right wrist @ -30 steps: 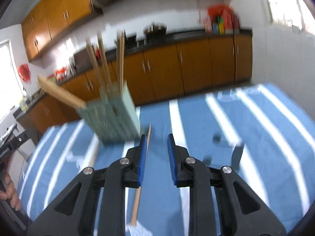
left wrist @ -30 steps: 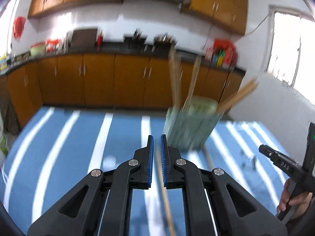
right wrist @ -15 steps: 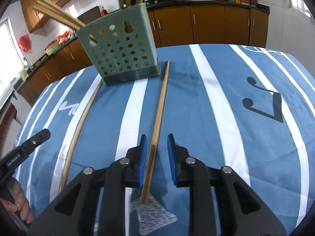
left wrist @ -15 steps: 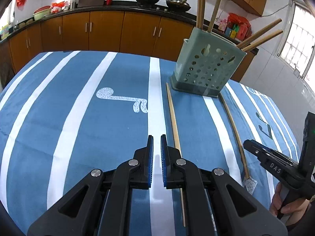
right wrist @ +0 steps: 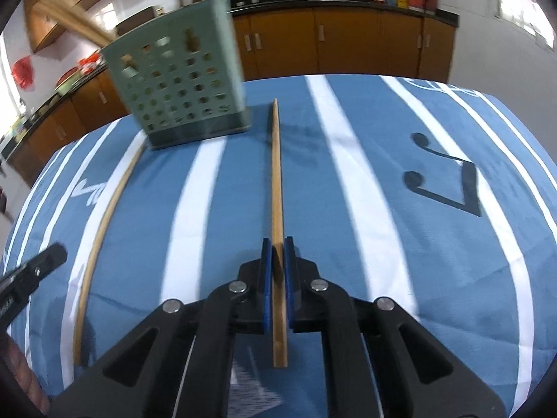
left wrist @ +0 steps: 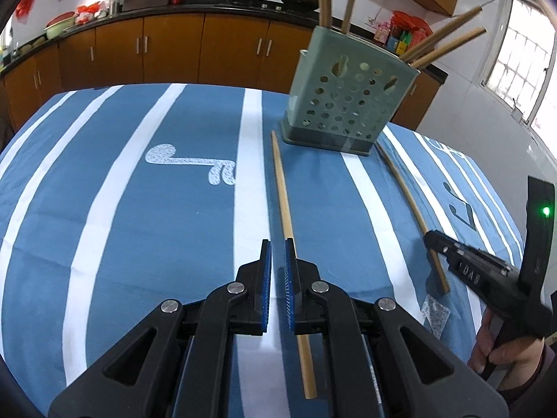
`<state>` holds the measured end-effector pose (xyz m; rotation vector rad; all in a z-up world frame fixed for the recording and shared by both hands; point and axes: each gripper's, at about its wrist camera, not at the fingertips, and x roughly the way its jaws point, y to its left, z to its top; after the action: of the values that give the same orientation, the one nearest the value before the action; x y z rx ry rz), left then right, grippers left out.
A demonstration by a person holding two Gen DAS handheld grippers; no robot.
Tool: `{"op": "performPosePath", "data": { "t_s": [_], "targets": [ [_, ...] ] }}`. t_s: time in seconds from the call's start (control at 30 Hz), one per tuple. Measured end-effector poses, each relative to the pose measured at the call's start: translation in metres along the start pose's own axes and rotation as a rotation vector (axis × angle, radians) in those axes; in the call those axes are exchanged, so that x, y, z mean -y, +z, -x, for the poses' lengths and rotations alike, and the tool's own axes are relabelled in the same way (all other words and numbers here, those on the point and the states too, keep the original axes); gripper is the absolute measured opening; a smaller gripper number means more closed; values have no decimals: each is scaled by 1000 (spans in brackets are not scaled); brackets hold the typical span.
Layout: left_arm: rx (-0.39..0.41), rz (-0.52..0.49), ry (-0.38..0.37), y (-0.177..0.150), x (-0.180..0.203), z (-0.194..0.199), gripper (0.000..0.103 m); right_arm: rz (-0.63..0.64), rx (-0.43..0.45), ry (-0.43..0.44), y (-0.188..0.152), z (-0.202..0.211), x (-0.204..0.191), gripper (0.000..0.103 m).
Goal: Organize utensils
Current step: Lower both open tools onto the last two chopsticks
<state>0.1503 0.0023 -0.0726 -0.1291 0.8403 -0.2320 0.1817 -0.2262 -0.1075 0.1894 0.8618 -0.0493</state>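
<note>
My right tongs [right wrist: 274,254] have just been closing, and in the right wrist view their blue pads now press on the right-hand chopstick [right wrist: 276,188] near its blunt end, with a short length of wood sticking out behind the pads toward the bottom of the frame. This chopstick lies flat on the blue striped cloth of the counter [right wrist: 400,209]. Its long axis runs almost straight up the frame, from my tongs to its thin tip, which ends just right of the foot of the green holder [right wrist: 181,87] in the upper left.

My left tongs [left wrist: 275,254] are closed on nothing. In the left wrist view the other chopstick [left wrist: 283,195] lies just right of them, passing under the right finger, its axis running up the frame toward the holder [left wrist: 344,104] in the upper middle. More chopsticks already stand in that holder.

What matters for the coming move, as I judge it: the stick in my right tongs points at the holder's base, not at its open top. I would need to lift it and tip it upright, then carry it up and left in the frame before dropping it in. My right hand has the nearer and better claim on this one; the left has nothing in its tongs and could take the second stick.
</note>
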Motion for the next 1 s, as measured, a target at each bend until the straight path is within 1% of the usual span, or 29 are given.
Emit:
{"op": "performPosePath", "data": {
  "t_s": [0.07,0.1,0.13,0.2,0.27,0.33,0.5,0.57,0.6,0.63,0.67,0.7,0.73,0.87,1.0],
  "targets": [
    [-9,-9,-3,-1,3,-2,8,-50,2,-42,3,0,14,8],
    [-12,-12,-4,-2,4,-2,11,-78,3,-63,5,1,21,8],
    [-16,-15,-3,-3,6,-3,20,-116,3,-81,7,1,31,8],
    [-13,-22,0,-5,8,-3,32,-164,2,-99,8,2,45,8],
    [-15,-35,-4,-6,12,-3,33,-180,0,-105,9,3,54,8],
    [-21,-51,2,-6,15,-5,33,-181,1,-103,8,4,58,8],
    [-60,-112,59,-11,24,-16,32,-165,1,-81,8,1,55,8],
    [-70,-130,83,-14,26,-20,29,-153,0,-72,8,1,52,8],
    [-64,-152,102,-15,29,-20,25,-144,0,-66,8,1,50,8],
    [-63,-167,116,-16,30,-21,19,-136,-1,-63,8,1,49,8],
    [-63,-177,129,-16,31,-22,16,-123,-2,-57,8,0,47,8],
    [-64,-178,132,-15,30,-22,11,-111,-4,-46,8,-1,44,8],
    [-67,-176,135,-13,28,-24,8,-101,-6,-38,7,-1,41,8],
    [-75,-138,146,0,13,-30,8,-48,-13,-7,8,-3,29,8],
    [-71,-75,170,18,-11,-38,8,-9,-14,4,10,-6,20,8]
  ]
}}
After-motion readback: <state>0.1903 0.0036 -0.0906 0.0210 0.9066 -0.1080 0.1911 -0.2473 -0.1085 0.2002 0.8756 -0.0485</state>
